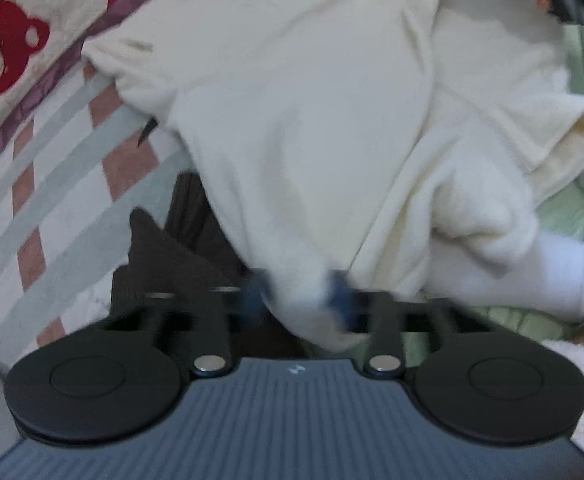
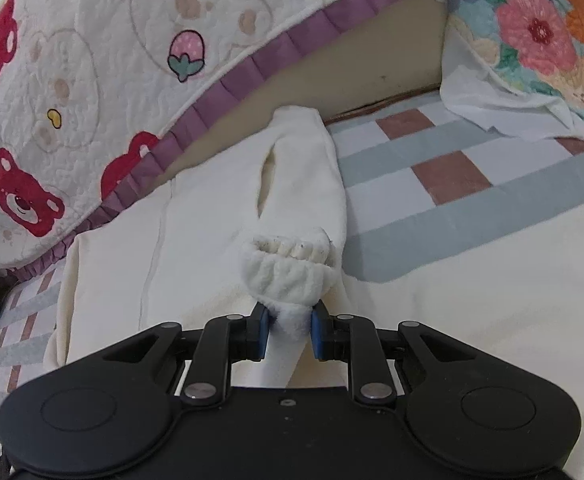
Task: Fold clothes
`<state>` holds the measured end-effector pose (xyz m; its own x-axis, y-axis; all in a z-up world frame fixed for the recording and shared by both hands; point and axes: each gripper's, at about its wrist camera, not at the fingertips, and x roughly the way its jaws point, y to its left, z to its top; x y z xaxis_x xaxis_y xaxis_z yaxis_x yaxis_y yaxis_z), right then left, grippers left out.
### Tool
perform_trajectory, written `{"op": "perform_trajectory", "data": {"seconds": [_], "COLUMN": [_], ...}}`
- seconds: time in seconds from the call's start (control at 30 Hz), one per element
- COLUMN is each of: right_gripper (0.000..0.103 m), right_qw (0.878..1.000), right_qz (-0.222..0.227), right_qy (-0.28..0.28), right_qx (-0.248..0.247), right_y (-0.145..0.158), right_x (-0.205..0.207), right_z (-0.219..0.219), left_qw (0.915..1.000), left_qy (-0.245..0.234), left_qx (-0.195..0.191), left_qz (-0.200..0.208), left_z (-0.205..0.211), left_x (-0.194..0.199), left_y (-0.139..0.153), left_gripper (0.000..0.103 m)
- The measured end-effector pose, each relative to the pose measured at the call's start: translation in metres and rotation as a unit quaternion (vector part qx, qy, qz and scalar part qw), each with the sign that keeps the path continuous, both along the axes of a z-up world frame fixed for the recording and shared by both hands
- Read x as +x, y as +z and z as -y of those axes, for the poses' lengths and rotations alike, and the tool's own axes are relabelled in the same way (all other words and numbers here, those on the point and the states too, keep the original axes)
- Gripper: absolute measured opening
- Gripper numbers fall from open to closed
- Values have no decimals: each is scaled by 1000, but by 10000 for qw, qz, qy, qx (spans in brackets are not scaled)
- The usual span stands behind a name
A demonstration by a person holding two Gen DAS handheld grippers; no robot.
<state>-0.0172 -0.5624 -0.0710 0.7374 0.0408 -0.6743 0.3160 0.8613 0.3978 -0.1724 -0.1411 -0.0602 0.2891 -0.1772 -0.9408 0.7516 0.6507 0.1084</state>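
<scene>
While the right gripper (image 2: pixel 290 330) points down at the bed, its two blue pads pinch the fuzzy ribbed cuff (image 2: pixel 288 272) of a cream fleece top (image 2: pixel 196 240). The cuff bunches up just past the pads. The sleeve runs away from it, up toward the wall. The rest of the top lies flat, spread over a checked bedsheet (image 2: pixel 431 176) with grey-blue, white and reddish squares.

The left gripper (image 1: pixel 297 300) has a fold of the same cream top between its blue fingers (image 1: pixel 341 296). This view is blurry, so I cannot tell if the pads squeeze the cloth. From there the top drapes up and away. Something dark and ribbed (image 1: pixel 180 248) peeks out from under it. A white sleeve (image 1: pixel 539 280) of the person reaches in from the side.

Along one side of the bed lies a quilt (image 2: pixel 72 100) with red bears, a strawberry and a purple frilly edge. A tan wall panel (image 2: pixel 351 76) stands behind the bed. In the far corner sits a pillow with big flowers (image 2: pixel 539 28).
</scene>
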Motion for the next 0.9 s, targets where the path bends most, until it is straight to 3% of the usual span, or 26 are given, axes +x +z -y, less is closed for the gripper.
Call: {"op": "perform_trajectory", "data": {"seconds": [0.17,0.27,0.3,0.33,0.4,0.53,0.6,0.7,0.73,0.77,0.9], "right_gripper": [24,24,24,24,24,27,28,30,35,41,41], "right_qw": [9993,9980,9975,9970,9958,9964,9969,9972,9977,9981,9964], "right_qz": [-23,-46,-83,-131,-196,-247,-269,-335,-359,-384,-505], "right_qy": [117,244,283,320,396,387,367,382,388,393,345], "right_qx": [-361,-580,-636,-698,-807,-710,-647,-547,-434,-285,586], "right_y": [1,4,5,5,3,-3,-6,-8,-8,-9,-18], "right_x": [6,9,10,10,11,13,13,10,9,8,5], "right_z": [0,0,0,-1,-3,-2,-1,-1,0,2,8], "left_qw": [9981,9942,9926,9921,9947,9989,9990,9989,9983,9974,9955], "left_qy": [554,810,865,810,426,-118,-71,340,477,597,779], "left_qx": [-208,-673,-831,-925,-878,-12,230,19,-108,-217,-280], "left_qz": [-184,-200,-206,-230,-323,-455,-369,-315,-320,-347,-455], "left_z": [-12,-23,-26,-26,-17,13,21,16,12,7,2], "left_x": [20,24,24,22,14,6,9,23,26,30,33], "left_y": [0,9,12,14,13,-11,-20,-18,-15,-14,-17], "left_gripper": [26,29,37,53,67,68,66,56,53,52,55]}}
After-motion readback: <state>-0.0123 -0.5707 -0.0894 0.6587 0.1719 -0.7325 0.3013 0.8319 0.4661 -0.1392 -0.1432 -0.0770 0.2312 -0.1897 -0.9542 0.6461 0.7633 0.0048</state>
